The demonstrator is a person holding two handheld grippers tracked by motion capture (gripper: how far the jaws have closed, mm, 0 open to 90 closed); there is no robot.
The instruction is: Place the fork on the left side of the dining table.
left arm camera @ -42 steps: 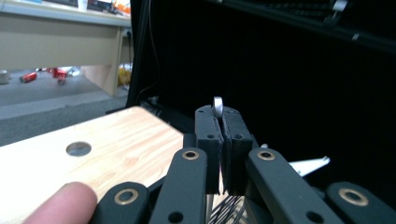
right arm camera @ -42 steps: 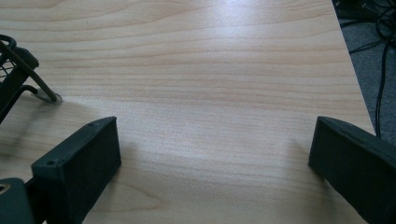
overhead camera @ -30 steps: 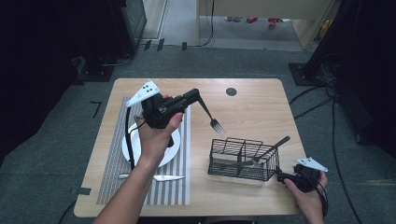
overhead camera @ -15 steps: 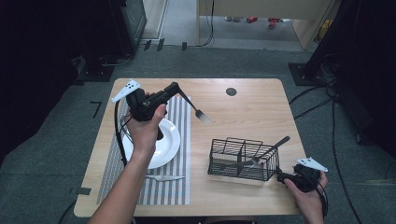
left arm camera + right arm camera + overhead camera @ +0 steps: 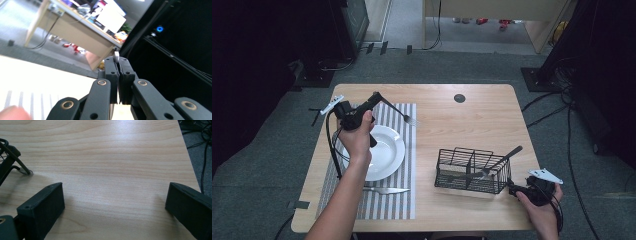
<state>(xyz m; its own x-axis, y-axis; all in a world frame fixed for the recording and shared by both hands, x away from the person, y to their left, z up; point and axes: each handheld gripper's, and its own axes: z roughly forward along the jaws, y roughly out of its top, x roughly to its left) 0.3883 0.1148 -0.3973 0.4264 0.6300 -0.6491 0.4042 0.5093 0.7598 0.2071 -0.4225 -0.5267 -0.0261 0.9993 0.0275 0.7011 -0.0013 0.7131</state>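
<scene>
- Lower right of the high view: your right gripper (image 5: 513,188) rests low on the table (image 5: 462,120), just beside the right end of the basket (image 5: 472,170). Its jaws are spread wide with nothing between them; in the right gripper view there is bare wood between the two jaws and a corner of the basket wire at the left edge.
- Lower middle: a knife (image 5: 384,190) lies flat on the striped mat (image 5: 404,165), just below the plate (image 5: 387,150).
- Centre right: the basket holds a dark-handled utensil (image 5: 502,159) that leans out toward the upper right.
- Left of centre: your left hand (image 5: 357,137) is above the plate's left half.
- Upper left: your left gripper (image 5: 379,97) is clenched on the fork (image 5: 399,112), gripping its handle end. The fork slopes down to the right, tines over the mat's upper right corner, above and right of the plate. In the left gripper view the pads are pressed together with a sliver of the handle (image 5: 116,57) showing at their tips.
</scene>
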